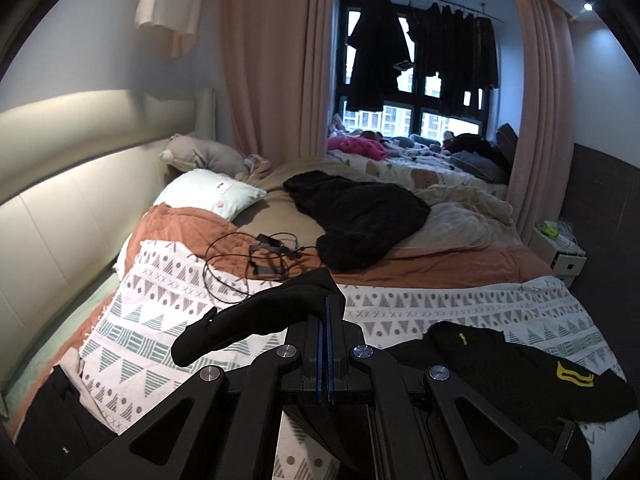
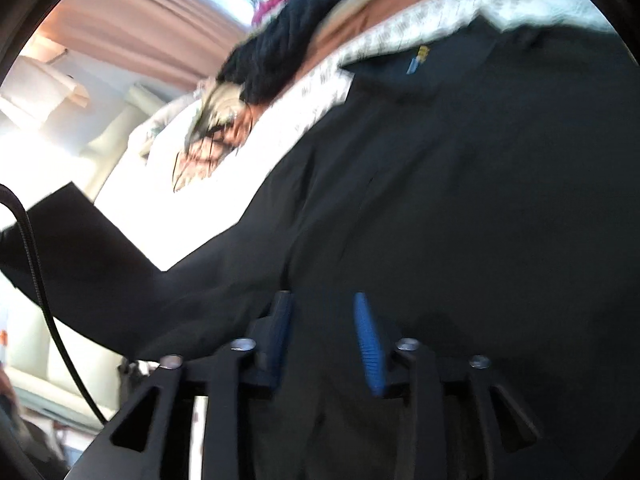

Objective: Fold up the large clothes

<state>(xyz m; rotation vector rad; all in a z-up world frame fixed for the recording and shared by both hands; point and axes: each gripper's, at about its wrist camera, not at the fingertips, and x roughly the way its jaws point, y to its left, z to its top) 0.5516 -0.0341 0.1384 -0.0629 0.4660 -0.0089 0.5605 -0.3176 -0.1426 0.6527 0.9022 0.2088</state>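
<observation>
A black garment lies on the bed's patterned blanket (image 1: 168, 312); its body with a yellow emblem (image 1: 520, 372) is at the lower right of the left wrist view. My left gripper (image 1: 326, 308) is shut on a raised end of this garment (image 1: 248, 320), which droops to the left above the blanket. In the blurred right wrist view the same black garment (image 2: 480, 200) fills most of the picture. My right gripper (image 2: 322, 312) stands open just over it, its blue pads (image 2: 368, 340) apart and pressing on nothing that I can see.
A fuzzy black sweater (image 1: 360, 216) lies further up the bed, with tangled black cables (image 1: 264, 256) beside it. Pillows (image 1: 212, 196) rest against the padded headboard (image 1: 80, 184) on the left. A white nightstand (image 1: 564, 248) stands on the right. Dark clothes (image 1: 376, 52) hang at the window.
</observation>
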